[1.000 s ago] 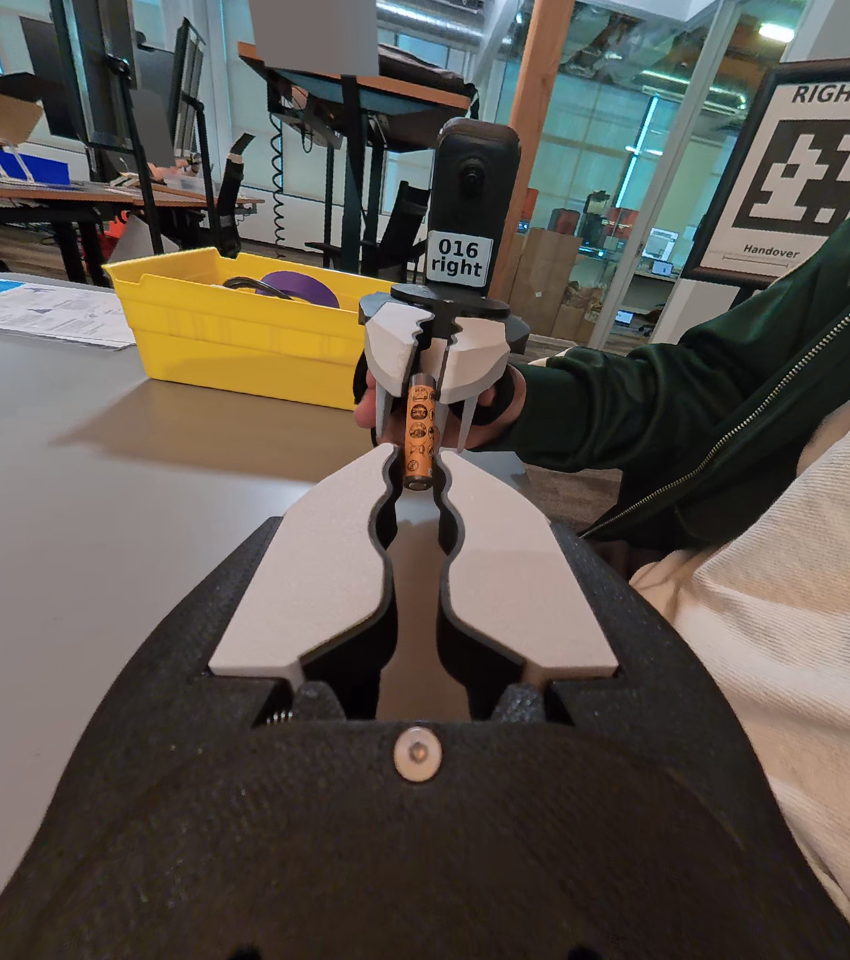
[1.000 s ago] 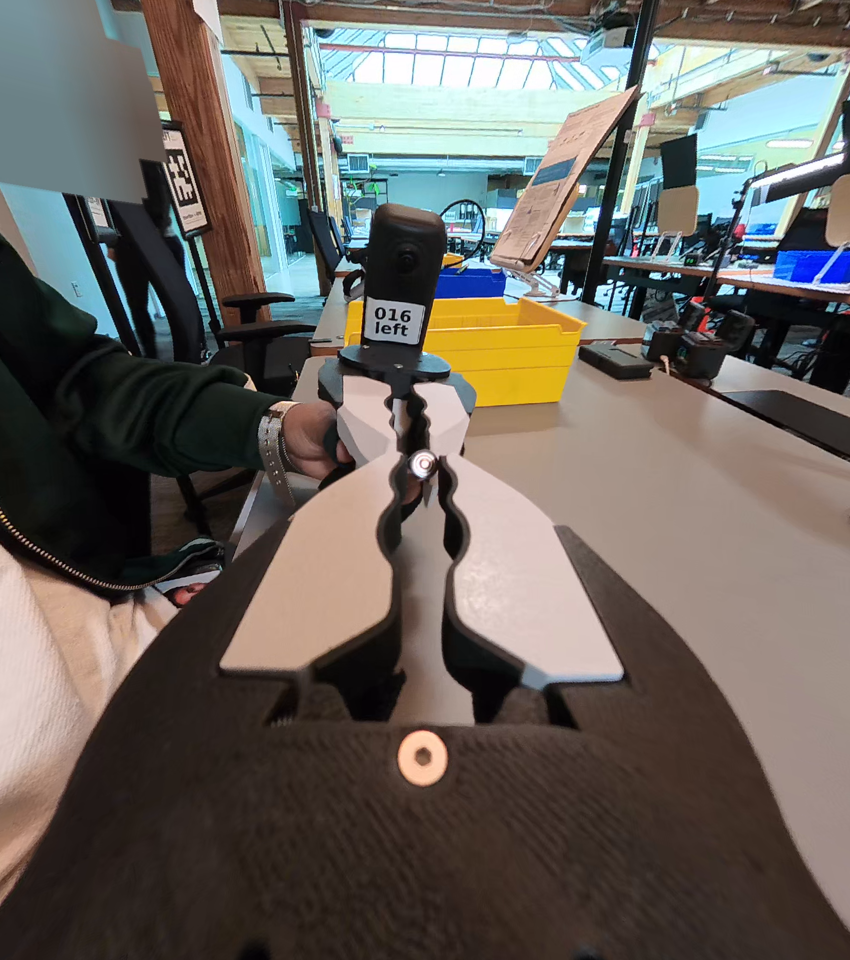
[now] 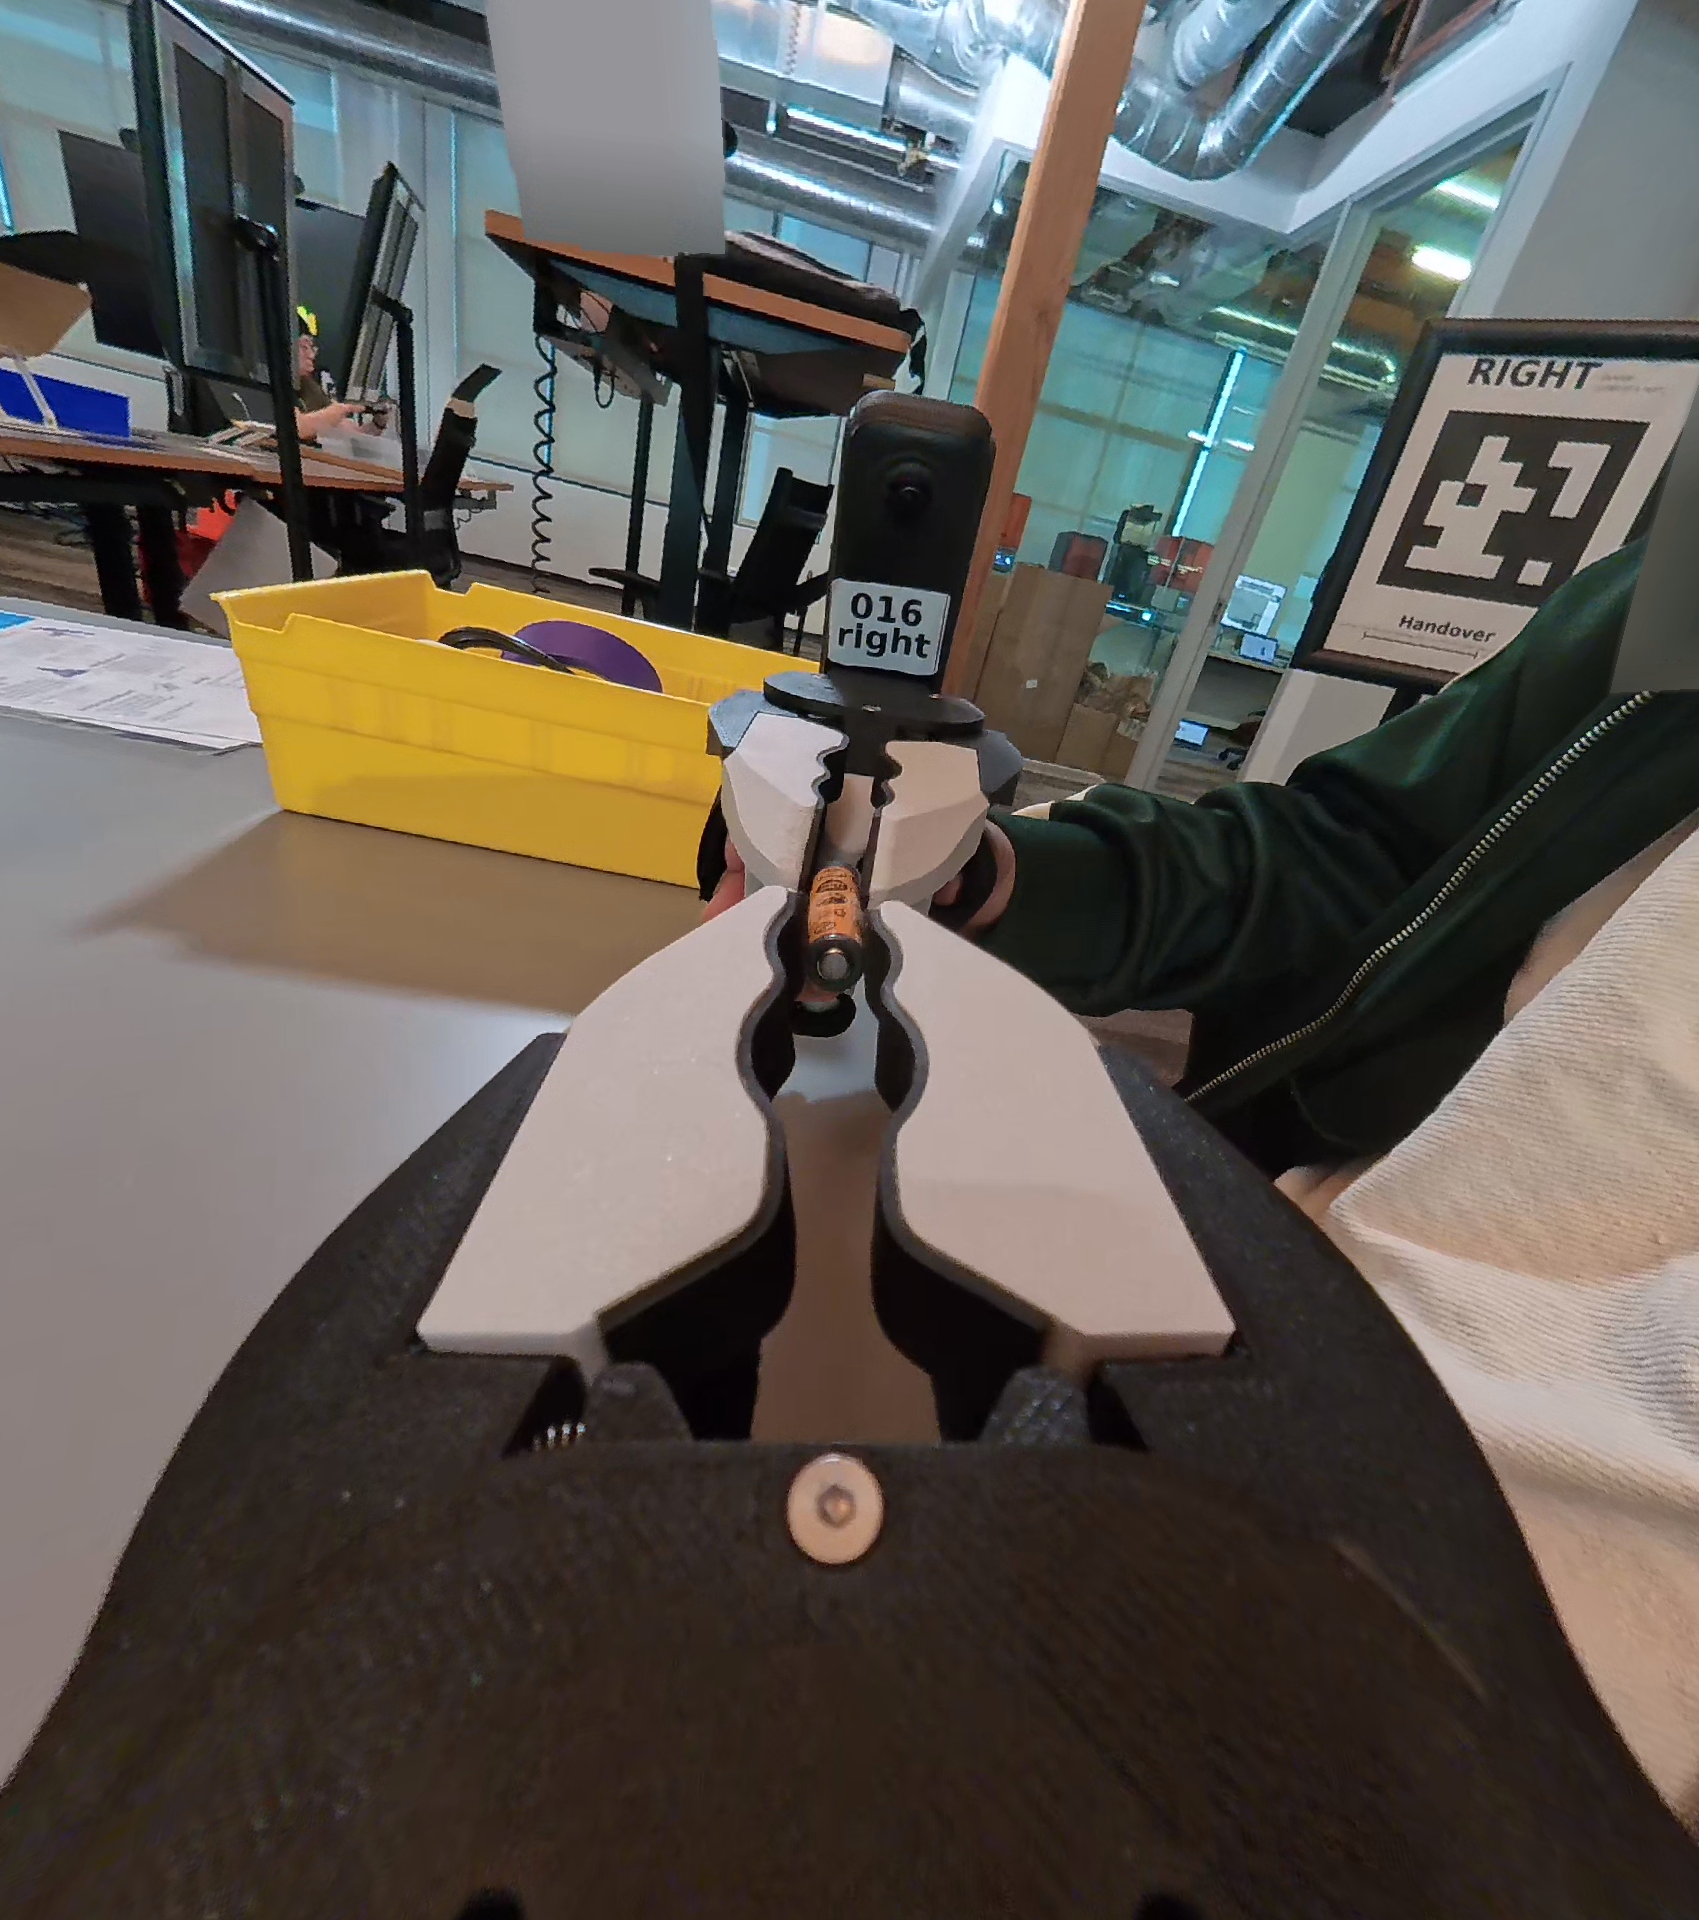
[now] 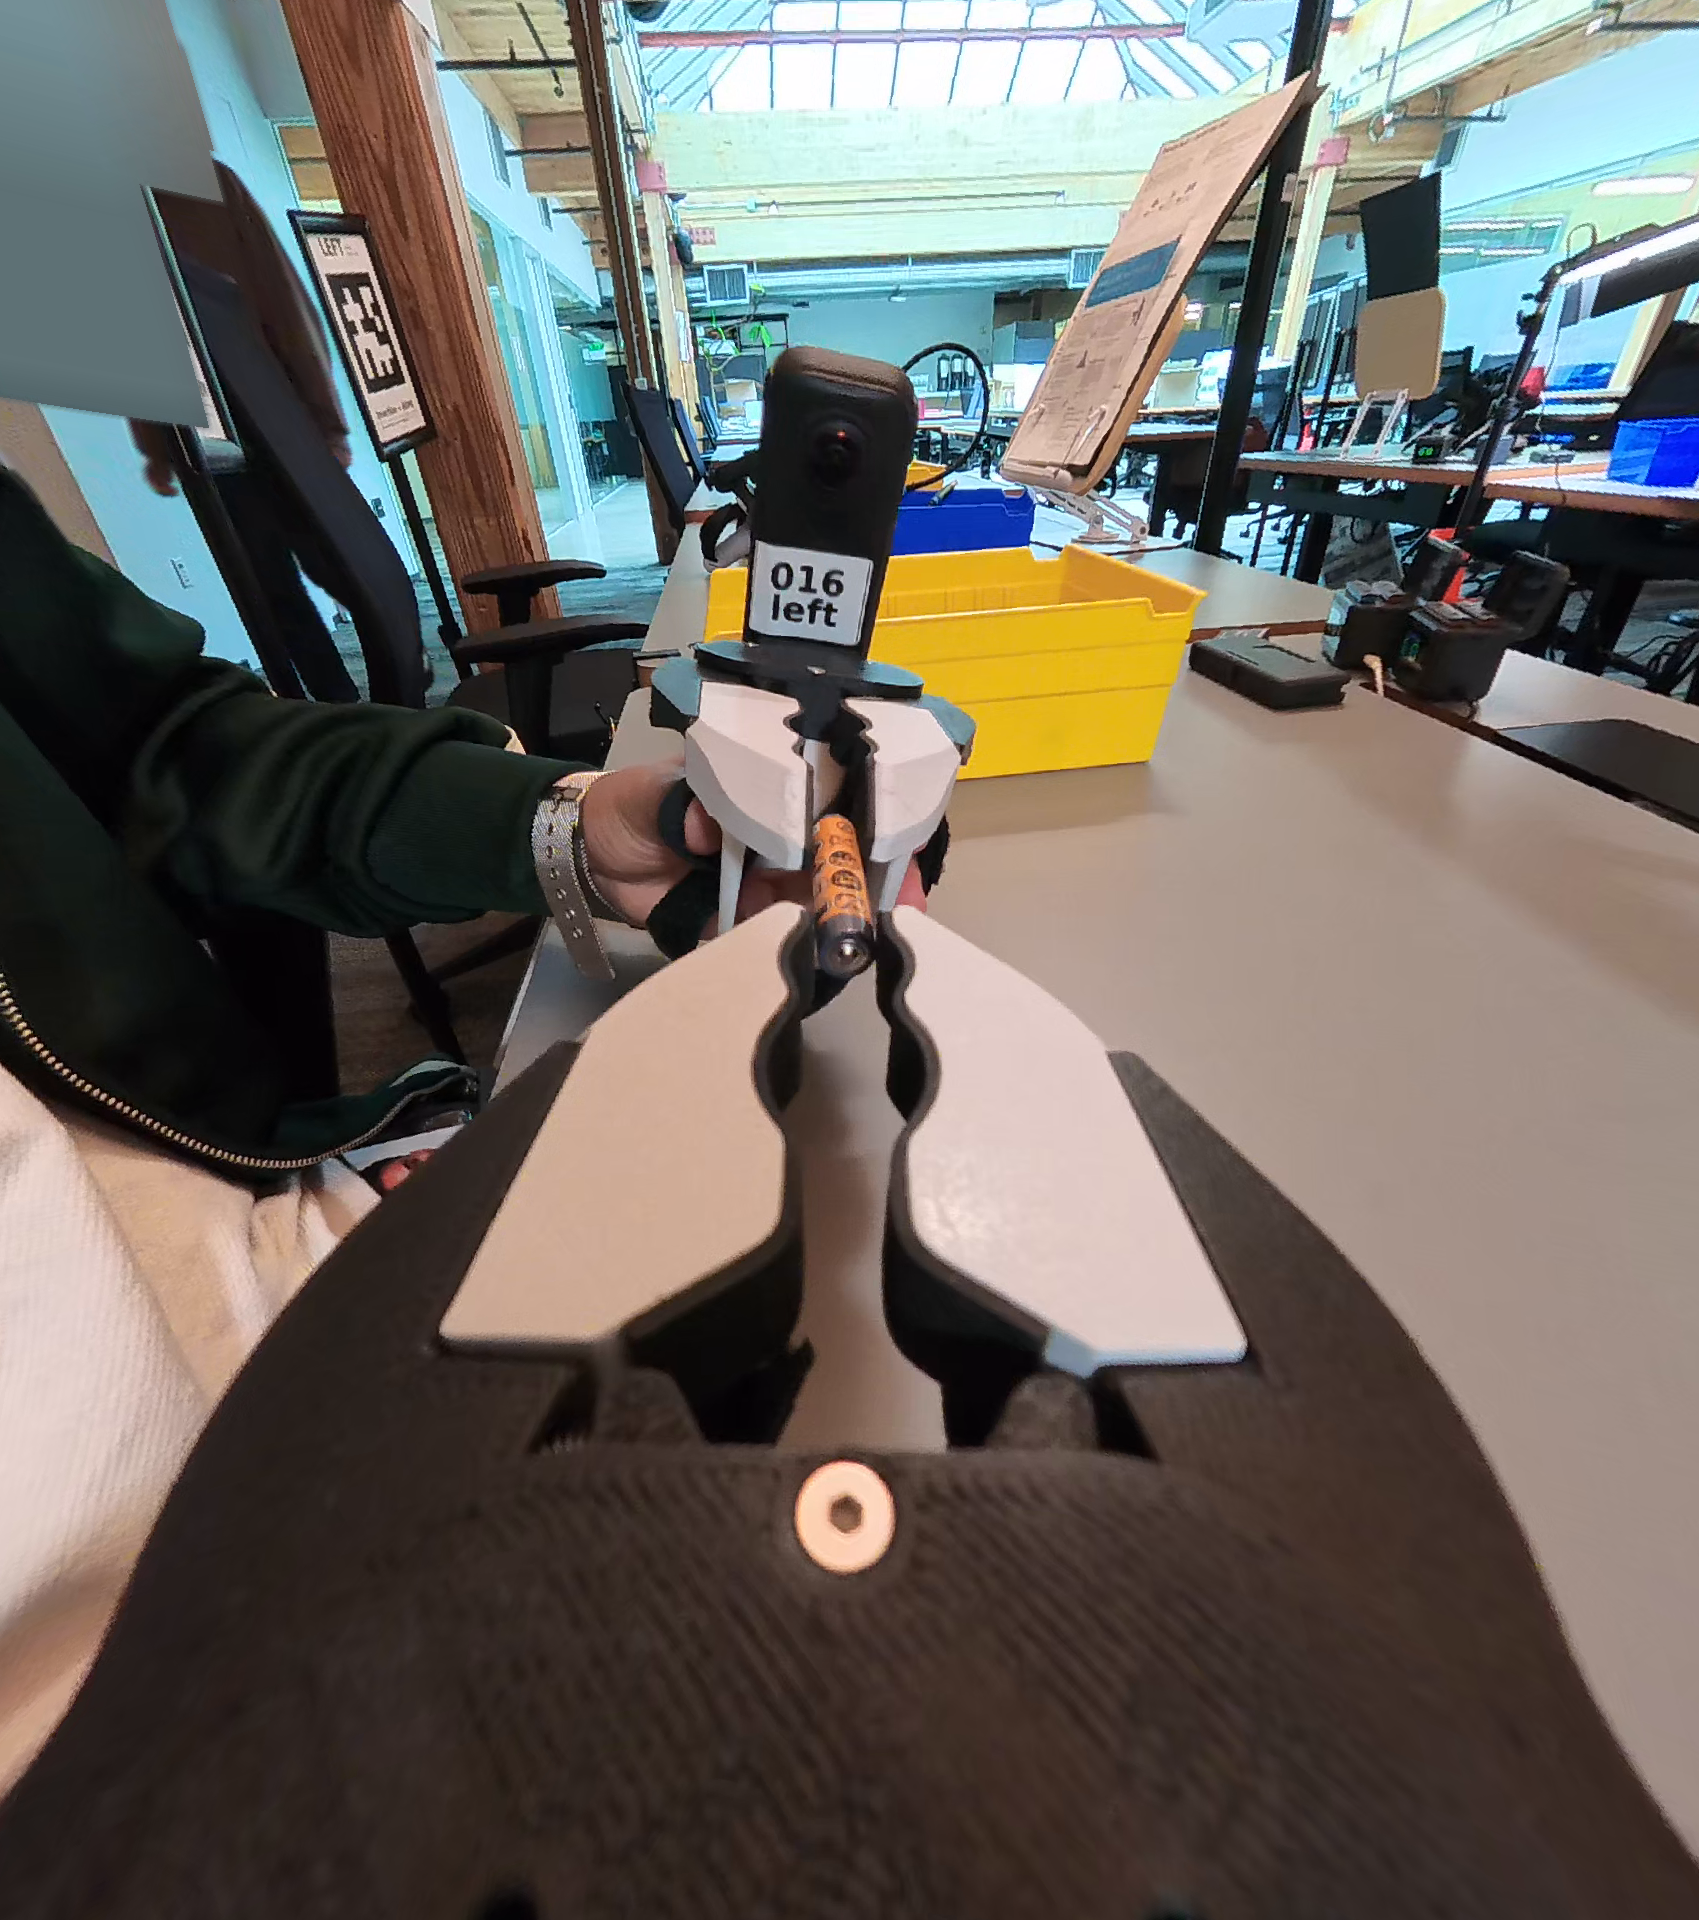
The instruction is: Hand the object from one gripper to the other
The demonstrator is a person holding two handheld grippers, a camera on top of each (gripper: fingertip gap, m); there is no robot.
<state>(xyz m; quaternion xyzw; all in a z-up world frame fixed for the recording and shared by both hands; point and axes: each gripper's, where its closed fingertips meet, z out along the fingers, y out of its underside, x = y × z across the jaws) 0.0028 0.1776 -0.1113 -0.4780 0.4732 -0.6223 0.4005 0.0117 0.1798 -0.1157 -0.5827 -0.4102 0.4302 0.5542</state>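
Got the battery (image 3: 832,914) pinched in the left gripper (image 3: 827,912); can't tell if the right gripper (image 4: 845,920), flanking its other end, grips.

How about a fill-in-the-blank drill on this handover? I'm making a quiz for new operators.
1. The battery is ___ in colour.
2. It lies between the tips of the left gripper and the right gripper, above a grey ___.
3. The bin behind them is ___.
4. The person's sleeve is dark ___.

Missing words: orange; table; yellow; green.
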